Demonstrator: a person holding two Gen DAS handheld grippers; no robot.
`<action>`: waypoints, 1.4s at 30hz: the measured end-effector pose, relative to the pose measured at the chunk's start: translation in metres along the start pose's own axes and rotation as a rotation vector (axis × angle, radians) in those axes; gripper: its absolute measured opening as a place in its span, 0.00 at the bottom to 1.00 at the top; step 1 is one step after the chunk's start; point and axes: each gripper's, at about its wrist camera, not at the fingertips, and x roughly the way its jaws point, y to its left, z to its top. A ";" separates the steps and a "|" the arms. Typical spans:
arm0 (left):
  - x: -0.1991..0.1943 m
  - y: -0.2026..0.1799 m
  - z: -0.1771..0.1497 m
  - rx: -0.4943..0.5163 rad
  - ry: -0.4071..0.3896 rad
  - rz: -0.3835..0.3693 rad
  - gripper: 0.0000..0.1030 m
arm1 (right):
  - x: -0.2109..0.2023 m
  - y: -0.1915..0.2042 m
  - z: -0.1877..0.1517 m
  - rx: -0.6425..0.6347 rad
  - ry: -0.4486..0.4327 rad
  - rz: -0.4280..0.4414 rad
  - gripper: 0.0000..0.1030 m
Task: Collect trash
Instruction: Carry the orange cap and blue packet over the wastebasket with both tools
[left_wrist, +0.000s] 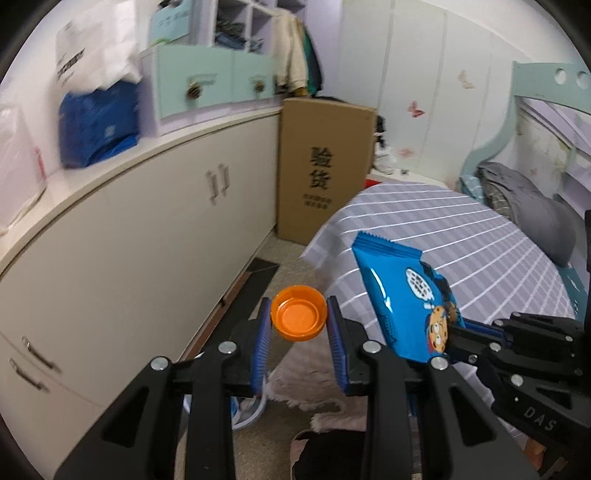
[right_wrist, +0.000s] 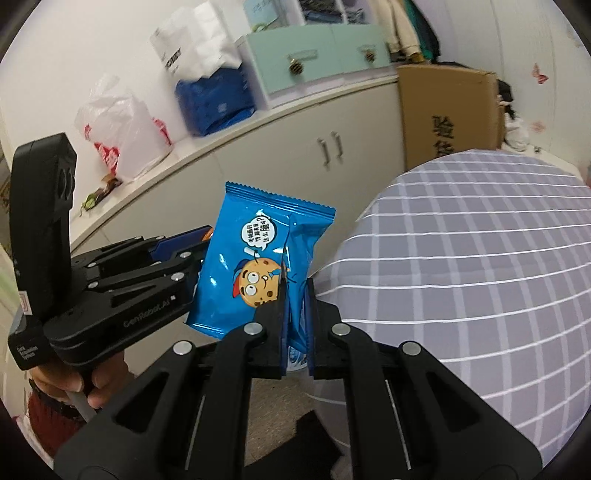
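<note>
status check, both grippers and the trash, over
Left gripper shut on round orange plastic cap. Right gripper shut on blue cookie snack wrapper. Both held in air over floor beside grey checked bed. No bin in view.

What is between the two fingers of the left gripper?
An orange cap, open side toward the camera, sits clamped between the left gripper's blue pads in the left wrist view.
</note>
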 end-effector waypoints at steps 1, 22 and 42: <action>0.002 0.008 -0.002 -0.009 0.006 0.005 0.28 | 0.005 0.003 -0.001 -0.005 0.008 0.005 0.07; 0.069 0.102 -0.053 -0.128 0.143 0.074 0.28 | 0.121 0.039 -0.022 -0.058 0.191 0.031 0.07; 0.140 0.140 -0.095 -0.202 0.277 0.076 0.28 | 0.184 0.042 -0.041 -0.135 0.303 0.002 0.07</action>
